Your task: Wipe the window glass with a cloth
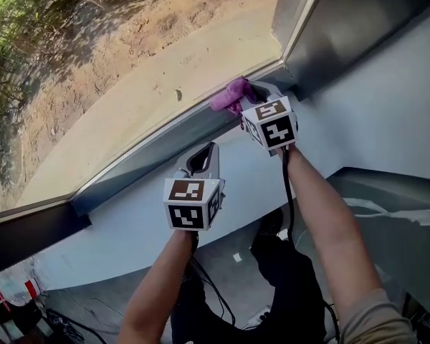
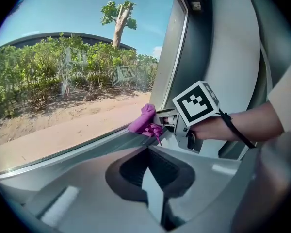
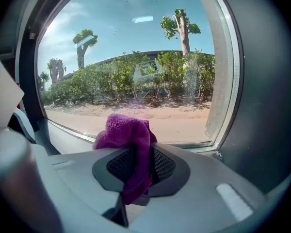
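**Cloth.** The purple cloth [image 1: 231, 95] is clamped between the jaws of the right gripper [image 1: 249, 95]. In the right gripper view it runs lengthwise from the jaw throat at 6 o'clock to a bunched wad projecting past the tips at 12 o'clock.

**Position.** In the head view the wad sits at the lower right corner of the glass [image 1: 129, 70], on or just above the bottom frame [image 1: 165, 140]. Whether it presses on the pane itself or only on the frame edge cannot be settled from these views.

**Governing relation.** The unwiped pane lies from 9 to 11 o'clock of the cloth, and the bottom edge runs away toward 8 o'clock. In my judgement a stroke must lift the wad off the frame onto the glass and then travel left.

**Arms.** The right forearm is stretched well forward, with the gripper pointing at about 11 o'clock into the corner. The left gripper [image 1: 203, 158] is the farther of the two. It hangs below the frame at 7 o'clock of the cloth, well apart from it, pointing up the wall. Its jaws are together with nothing between them.
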Available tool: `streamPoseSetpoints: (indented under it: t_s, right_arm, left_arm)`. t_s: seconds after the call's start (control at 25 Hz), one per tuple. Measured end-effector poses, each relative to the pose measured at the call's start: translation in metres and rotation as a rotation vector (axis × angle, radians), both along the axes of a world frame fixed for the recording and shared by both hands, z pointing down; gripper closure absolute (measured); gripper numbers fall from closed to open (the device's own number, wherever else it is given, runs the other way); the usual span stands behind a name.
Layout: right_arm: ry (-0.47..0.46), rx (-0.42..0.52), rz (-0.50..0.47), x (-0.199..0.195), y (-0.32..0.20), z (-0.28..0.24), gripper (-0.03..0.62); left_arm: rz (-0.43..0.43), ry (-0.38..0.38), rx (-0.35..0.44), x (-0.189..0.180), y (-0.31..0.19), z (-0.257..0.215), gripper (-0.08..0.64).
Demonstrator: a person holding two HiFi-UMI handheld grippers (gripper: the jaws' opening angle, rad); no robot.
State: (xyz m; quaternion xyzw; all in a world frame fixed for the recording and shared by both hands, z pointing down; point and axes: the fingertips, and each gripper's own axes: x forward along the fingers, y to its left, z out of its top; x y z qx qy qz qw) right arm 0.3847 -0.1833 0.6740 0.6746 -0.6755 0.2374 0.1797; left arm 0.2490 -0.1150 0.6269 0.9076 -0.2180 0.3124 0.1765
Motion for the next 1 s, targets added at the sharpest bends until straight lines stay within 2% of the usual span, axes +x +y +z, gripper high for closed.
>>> streamPoseSetpoints:
  t_s: [0.28, 0.48, 1.0]
  right_arm:
    - [0.003, -0.009, 0.101, 0.049, 0.010, 0.000, 0.505]
    - [-0.004, -0.021, 0.263, 0.082, 0.019, 0.001, 0.505]
    - [-0.074, -0.010, 0.557, 0.106, 0.028, 0.007, 0.505]
  left_arm:
    - [0.026, 0.004, 0.002, 0.031, 0.007, -0.005, 0.560]
    - [0.036, -0.007, -0.012, 0.041, 0.013, -0.005, 0.560]
    - [0.036, -0.021, -0.021, 0.037, 0.011, -0.002, 0.560]
